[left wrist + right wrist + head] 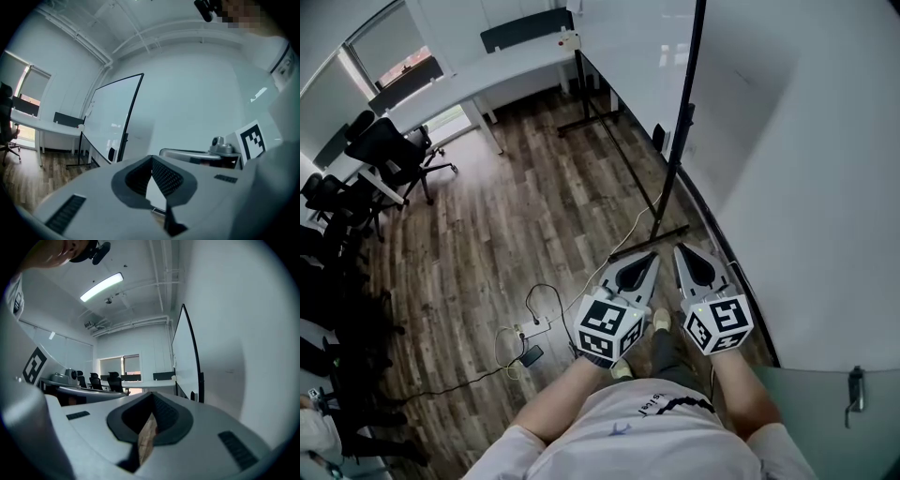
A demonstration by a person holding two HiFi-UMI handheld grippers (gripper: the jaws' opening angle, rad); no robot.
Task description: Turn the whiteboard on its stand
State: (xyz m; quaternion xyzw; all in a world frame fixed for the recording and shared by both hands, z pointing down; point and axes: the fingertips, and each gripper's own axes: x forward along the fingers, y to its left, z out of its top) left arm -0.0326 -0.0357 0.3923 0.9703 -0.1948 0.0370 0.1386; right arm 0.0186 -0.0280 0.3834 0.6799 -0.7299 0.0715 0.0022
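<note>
Left gripper [651,257], right gripper [680,250] closed; shoes [661,321] head-view only.

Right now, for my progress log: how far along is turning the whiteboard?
Done: nothing; the whiteboard stands untouched. In hand: nothing; left gripper and right gripper are shut, empty, short of its stand. Left: grip and turn it.

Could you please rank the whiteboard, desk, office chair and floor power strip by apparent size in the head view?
Whiteboard, then desk, though these two look close; then chair; power strip smallest.
</note>
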